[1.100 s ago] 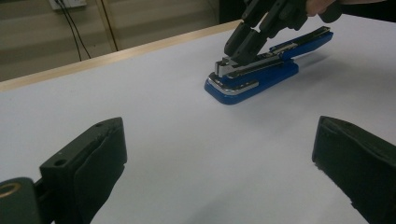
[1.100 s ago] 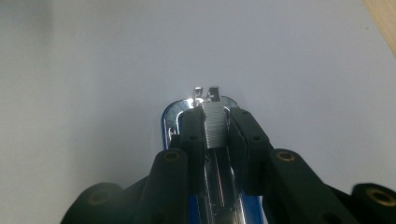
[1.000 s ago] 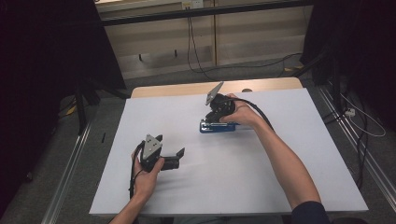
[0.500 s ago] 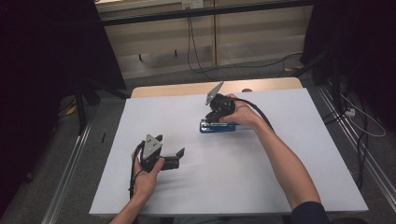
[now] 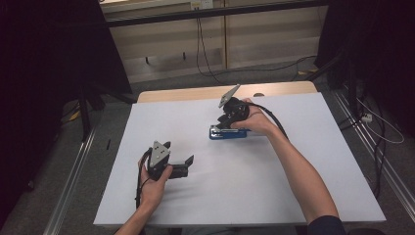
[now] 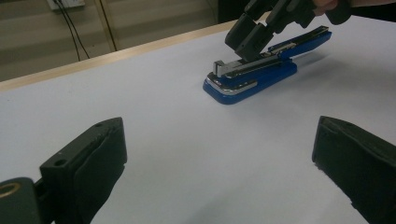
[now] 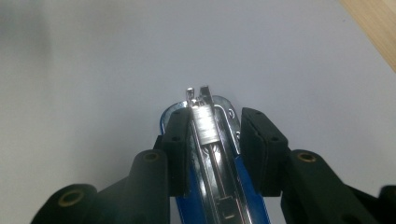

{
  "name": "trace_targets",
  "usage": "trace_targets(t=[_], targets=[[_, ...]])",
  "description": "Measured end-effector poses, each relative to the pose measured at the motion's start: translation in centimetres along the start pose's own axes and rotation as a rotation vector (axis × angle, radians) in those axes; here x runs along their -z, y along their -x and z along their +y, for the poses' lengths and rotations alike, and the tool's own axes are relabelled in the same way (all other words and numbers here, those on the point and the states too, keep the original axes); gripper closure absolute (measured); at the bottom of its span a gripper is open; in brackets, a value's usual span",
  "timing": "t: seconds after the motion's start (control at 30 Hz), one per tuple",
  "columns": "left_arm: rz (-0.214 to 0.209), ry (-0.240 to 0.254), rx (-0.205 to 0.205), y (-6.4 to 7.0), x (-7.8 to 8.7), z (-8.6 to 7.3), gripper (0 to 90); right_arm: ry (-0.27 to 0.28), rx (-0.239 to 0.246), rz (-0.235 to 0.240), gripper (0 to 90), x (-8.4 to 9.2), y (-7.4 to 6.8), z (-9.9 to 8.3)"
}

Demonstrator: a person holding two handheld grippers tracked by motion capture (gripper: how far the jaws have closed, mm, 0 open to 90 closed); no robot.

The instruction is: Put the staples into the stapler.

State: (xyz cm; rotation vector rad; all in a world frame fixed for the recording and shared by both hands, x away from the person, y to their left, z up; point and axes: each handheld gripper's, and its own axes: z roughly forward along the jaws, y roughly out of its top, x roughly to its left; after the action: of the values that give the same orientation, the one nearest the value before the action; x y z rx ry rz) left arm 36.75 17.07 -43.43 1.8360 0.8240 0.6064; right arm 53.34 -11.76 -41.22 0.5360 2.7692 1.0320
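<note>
Nearest us the left gripper (image 5: 185,161) lay idle, jaws spread and empty, while farther off at mid-table our right gripper (image 7: 214,140) straddled the opened blue stapler (image 5: 229,132), whose staple channel (image 7: 208,135) we judged wanted an even, centred squeeze without twisting.

I see dim room | bench (image 5: 303,196) white-topped, wood far edge | grey floor (image 5: 58,161) | cables (image 5: 205,58) along pale back wall (image 5: 274,39)
</note>
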Motion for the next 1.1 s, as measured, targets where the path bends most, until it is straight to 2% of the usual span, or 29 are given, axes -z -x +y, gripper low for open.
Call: trace_targets(t=[0.23, 0.33, 0.43, 0.73, 0.9, 1.1], targets=[[0.001, -0.003, -0.001, 0.0, 0.0, 0.0, 3.2, 0.032, -0.046, -0.026, 49.2, 0.5, 0.0, -0.5], [-0.001, -0.001, -0.001, 0.0, 0.0, 0.0, 3.2, 0.026, -0.054, -0.029, 44.3, 0.5, -0.1, -0.7], [0.003, 0.002, -0.002, -0.1, 0.1, 0.0, 3.2, 0.048, -0.066, -0.039, 40.8, 0.8, -0.1, -0.8], [0.001, 0.002, 0.0, 0.0, 0.0, 0.0, 3.2, 0.088, -0.116, -0.074, 20.9, 1.0, -0.6, -0.9], [0.002, 0.0, 0.002, 0.0, 0.0, 0.0, 3.2, 0.107, -0.142, -0.103, 13.7, 1.4, -0.8, -1.0], [0.002, -0.002, -0.003, 0.0, 0.0, 0.0, 3.2, 0.141, -0.178, -0.124, 11.4, 2.0, -0.9, -1.3]])
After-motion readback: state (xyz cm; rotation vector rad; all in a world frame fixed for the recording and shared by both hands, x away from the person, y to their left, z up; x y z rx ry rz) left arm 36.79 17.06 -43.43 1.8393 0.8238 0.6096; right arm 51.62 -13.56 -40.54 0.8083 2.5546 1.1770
